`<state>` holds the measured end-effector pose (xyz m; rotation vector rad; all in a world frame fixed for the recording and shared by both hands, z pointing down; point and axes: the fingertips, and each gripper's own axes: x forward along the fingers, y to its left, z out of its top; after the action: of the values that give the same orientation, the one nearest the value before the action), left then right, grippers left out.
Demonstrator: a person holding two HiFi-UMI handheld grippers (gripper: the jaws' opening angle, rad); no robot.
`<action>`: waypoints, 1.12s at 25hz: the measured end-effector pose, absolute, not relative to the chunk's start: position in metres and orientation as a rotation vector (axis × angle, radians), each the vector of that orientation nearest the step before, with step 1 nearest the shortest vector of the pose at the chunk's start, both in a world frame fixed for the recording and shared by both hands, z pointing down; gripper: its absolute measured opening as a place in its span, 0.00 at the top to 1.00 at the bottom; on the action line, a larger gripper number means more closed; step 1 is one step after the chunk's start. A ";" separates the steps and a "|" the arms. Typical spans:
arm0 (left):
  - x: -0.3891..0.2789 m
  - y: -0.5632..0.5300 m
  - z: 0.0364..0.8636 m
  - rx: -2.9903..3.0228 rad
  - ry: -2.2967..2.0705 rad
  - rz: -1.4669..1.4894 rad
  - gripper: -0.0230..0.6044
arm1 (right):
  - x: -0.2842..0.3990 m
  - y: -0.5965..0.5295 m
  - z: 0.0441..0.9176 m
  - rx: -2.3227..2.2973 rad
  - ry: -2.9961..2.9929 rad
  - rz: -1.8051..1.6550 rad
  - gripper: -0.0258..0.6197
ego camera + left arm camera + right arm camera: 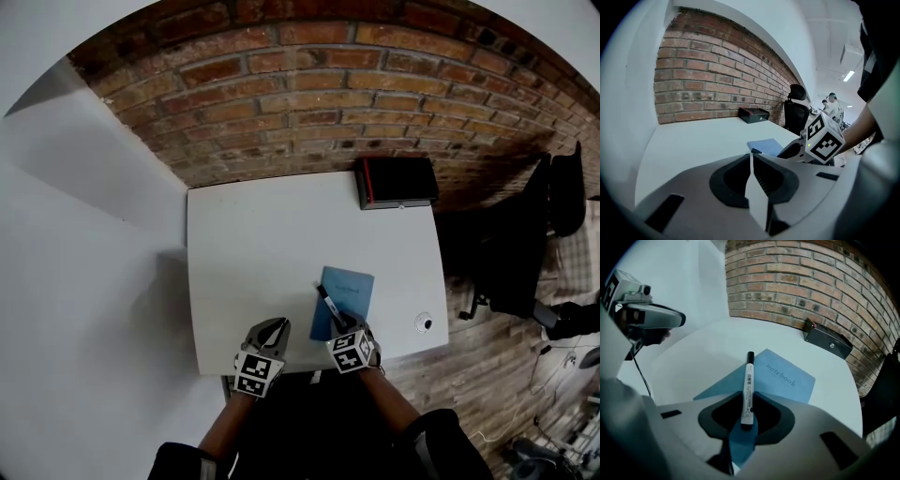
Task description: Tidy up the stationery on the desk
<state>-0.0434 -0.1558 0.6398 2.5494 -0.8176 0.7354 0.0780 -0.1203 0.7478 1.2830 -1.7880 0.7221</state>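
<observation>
- Nearest you, the right gripper (pixel 747 401): its jaws are roughly half closed and clamped on the tail end of the marker (pixel 748 380). The capped tip points away from you.
- The marker sits over the blue notebook (pixel 790 376). I can't tell whether its tip touches the cover.
- The marker looks light and stiff, with a smooth round barrel. It'll likely swivel when held by the end, so a mid-barrel grip would be steadier.
- The notebook lies flat on the desk (pixel 253 234), near the front edge. It's probably thin and bendy, so take it by an edge.
- The left gripper (pixel 752 161) has its jaws together with nothing between them. It hovers just beside the right one.
- A black box (pixel 396 181) sits at the far edge, well apart from the rest.
</observation>
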 end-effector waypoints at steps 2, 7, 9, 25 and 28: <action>-0.042 -0.154 0.641 2.548 -0.811 0.737 0.93 | 0.078 -0.121 0.748 1.287 -1.788 0.735 0.82; -0.039 -0.150 0.643 2.551 -0.800 0.742 0.93 | 0.078 -0.120 0.750 1.291 -1.798 0.771 0.83; -0.039 -0.149 0.643 2.552 -0.796 0.745 0.93 | 0.079 -0.120 0.749 1.300 -1.797 0.799 0.83; -0.016 -0.141 0.645 2.588 -0.712 0.754 0.93 | 0.139 -0.109 0.736 1.585 -1.720 0.884 0.83; -0.008 -0.140 0.646 2.592 -0.682 0.763 0.93 | 0.153 -0.102 0.733 1.627 -1.679 0.924 0.83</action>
<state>-0.0084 -0.1395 0.6460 2.5922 -0.6817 0.7627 0.1535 -0.1015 0.7327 1.6271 -1.6793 0.9243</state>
